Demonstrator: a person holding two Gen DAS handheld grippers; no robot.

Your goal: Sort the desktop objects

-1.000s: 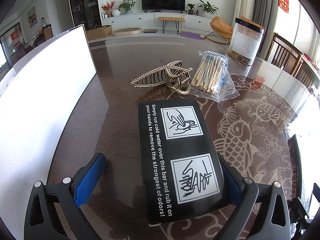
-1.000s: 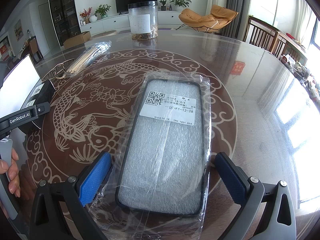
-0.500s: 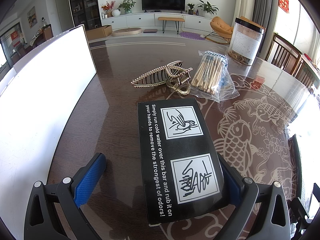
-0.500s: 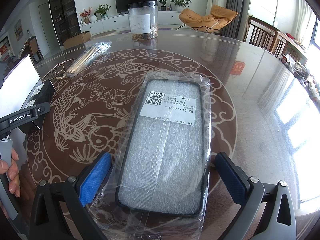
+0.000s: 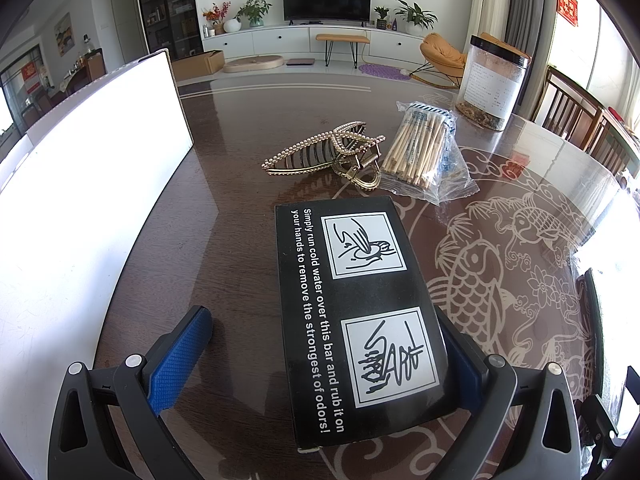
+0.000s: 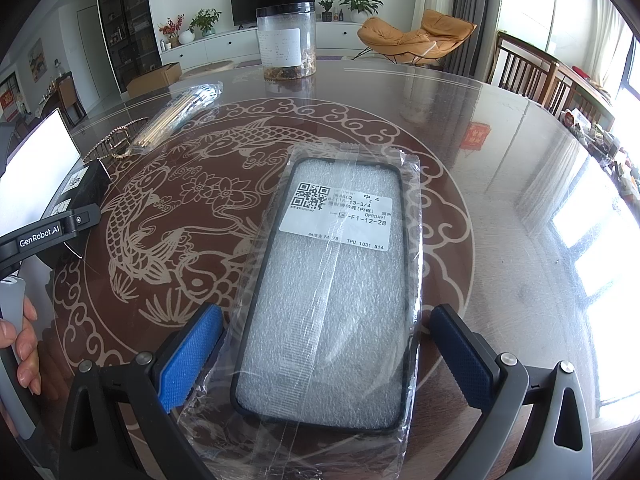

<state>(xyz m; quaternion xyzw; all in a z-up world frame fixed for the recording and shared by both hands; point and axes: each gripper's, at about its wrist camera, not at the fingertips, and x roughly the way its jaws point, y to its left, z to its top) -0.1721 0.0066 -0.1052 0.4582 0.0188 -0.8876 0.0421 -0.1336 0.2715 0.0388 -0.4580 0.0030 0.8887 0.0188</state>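
Observation:
A black box (image 5: 360, 312) with white printed instructions lies flat on the dark table between the fingers of my left gripper (image 5: 320, 344), which is open; its right finger is beside the box, its left finger stands well apart. A phone case in a clear plastic bag (image 6: 332, 292) lies between the fingers of my right gripper (image 6: 324, 344), which is open around it without pressing. The black box also shows at the left of the right wrist view (image 6: 76, 192).
A gold pearl hair claw (image 5: 328, 152) and a bag of wooden sticks (image 5: 424, 152) lie beyond the box. A clear jar with a black lid (image 5: 492, 80) stands farther back. A white board (image 5: 80, 184) stands at the left. Chairs line the table's right side.

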